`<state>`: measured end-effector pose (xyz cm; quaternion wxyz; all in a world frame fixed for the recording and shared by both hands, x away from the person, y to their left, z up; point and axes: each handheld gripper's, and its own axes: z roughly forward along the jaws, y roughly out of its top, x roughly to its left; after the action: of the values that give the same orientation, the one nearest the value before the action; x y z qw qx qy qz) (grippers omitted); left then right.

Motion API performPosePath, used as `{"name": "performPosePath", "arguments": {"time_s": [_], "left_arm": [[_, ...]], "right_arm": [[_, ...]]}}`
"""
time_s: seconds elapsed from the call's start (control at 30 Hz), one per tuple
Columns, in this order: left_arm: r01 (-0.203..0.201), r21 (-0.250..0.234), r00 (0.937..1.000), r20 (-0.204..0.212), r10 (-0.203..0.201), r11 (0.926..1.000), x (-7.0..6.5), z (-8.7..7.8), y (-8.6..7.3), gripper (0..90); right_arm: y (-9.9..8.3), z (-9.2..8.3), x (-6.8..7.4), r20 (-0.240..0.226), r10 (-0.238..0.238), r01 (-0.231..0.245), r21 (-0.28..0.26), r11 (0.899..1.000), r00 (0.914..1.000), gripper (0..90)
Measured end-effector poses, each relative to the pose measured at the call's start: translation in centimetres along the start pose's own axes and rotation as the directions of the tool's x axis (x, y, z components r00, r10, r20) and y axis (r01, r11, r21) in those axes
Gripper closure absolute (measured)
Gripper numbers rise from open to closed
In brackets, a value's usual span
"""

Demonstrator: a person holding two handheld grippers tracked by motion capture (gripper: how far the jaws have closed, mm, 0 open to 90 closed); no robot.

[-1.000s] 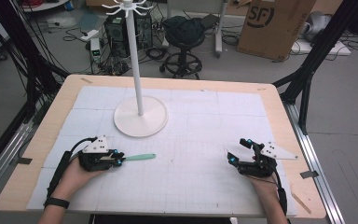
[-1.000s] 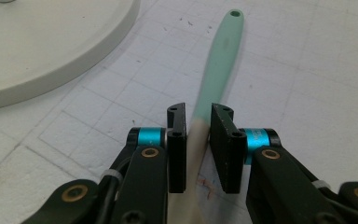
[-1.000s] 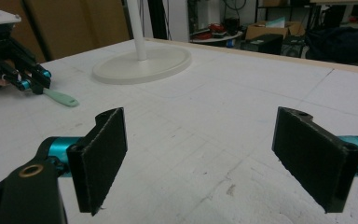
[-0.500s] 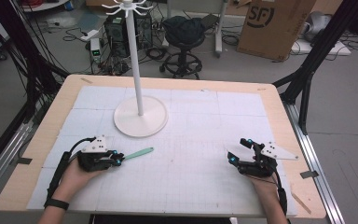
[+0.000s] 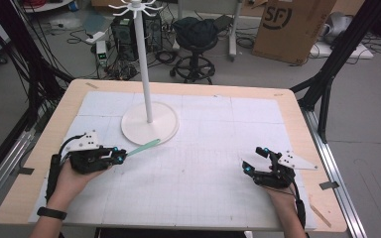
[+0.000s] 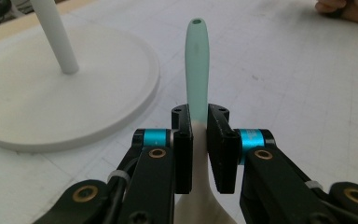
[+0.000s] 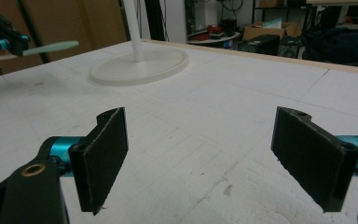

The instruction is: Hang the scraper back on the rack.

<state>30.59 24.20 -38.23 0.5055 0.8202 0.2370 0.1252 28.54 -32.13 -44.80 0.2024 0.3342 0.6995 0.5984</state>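
My left gripper [image 5: 120,156] is at the table's left front, shut on a utensil with a mint-green handle [image 5: 144,147]. The handle [image 6: 196,65] sticks out past the jaws, has a small hole at its tip, and points toward the white stand's round base [image 5: 150,127]. The utensil's white part [image 6: 200,200] lies behind the jaws. It is held slightly above the mat. My right gripper [image 5: 253,160] rests at the right front, open, nothing between its pads [image 7: 103,154]. From the right gripper view the handle [image 7: 51,47] shows far left.
A tall white stand [image 5: 141,59] with hook arms at its top [image 5: 135,7] rises from the base at the table's back left. A white gridded mat [image 5: 203,153] covers the wooden table [image 5: 307,134]. Beyond the table are cables, a stool and a cardboard box [image 5: 290,27].
My left gripper has lifted and swung the mint-green handle toward the stand's base, so its tip now reaches the base's rim. The right gripper has stayed put.
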Motion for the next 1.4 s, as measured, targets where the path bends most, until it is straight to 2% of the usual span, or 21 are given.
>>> {"name": "performPosePath", "arguments": {"time_s": [0.17, 0.43, 0.7, 0.9, 1.1, 1.2, 1.4], "left_arm": [[0.001, -0.031, 0.9995, -0.031, -0.002, 0.9995, 0.3, -2.0, 2.8, 81.0], [-0.025, -0.063, 0.996, -0.088, 0.019, 0.9977, 0.9, -5.4, 6.9, 81.0], [-0.037, -0.103, 0.9936, -0.11, 0.025, 0.994, 1.6, -8.5, 11.1, 81.0], [-0.029, -0.129, 0.9918, -0.127, 0.012, 0.9912, 2.4, -10.7, 14.2, 81.0], [-0.035, -0.145, 0.9884, -0.151, 0.013, 0.9889, 3.0, -12.0, 16.7, 81.0], [-0.029, -0.157, 0.987, -0.161, 0.003, 0.9871, 3.3, -12.4, 17.6, 81.0], [-0.04, -0.162, 0.9846, -0.174, 0.011, 0.9859, 3.6, -12.8, 19.1, 81.0]], "right_arm": [[0.0, 0.0, 0.0, 0.001, 0.0, 0.0, -0.001, 1.0, 1.0, 17.8], [0.0, 0.0, -0.1, -0.001, 0.001, -0.001, -0.002, 1.0, 1.0, 17.8], [0.0, 0.1, -0.1, -0.004, 0.0, 0.0, -0.002, 1.0, 1.0, 17.8], [0.0, 0.0, -0.1, -0.005, 0.003, -0.003, -0.001, 1.0, 1.0, 17.8], [0.0, 0.1, -0.1, -0.006, 0.003, -0.003, -0.003, 1.0, 1.0, 17.8], [0.0, 0.1, -0.1, -0.007, 0.005, -0.005, -0.003, 1.0, 1.0, 17.8], [0.0, 0.1, -0.1, -0.009, 0.008, -0.008, -0.004, 1.0, 0.9999, 17.8]]}}
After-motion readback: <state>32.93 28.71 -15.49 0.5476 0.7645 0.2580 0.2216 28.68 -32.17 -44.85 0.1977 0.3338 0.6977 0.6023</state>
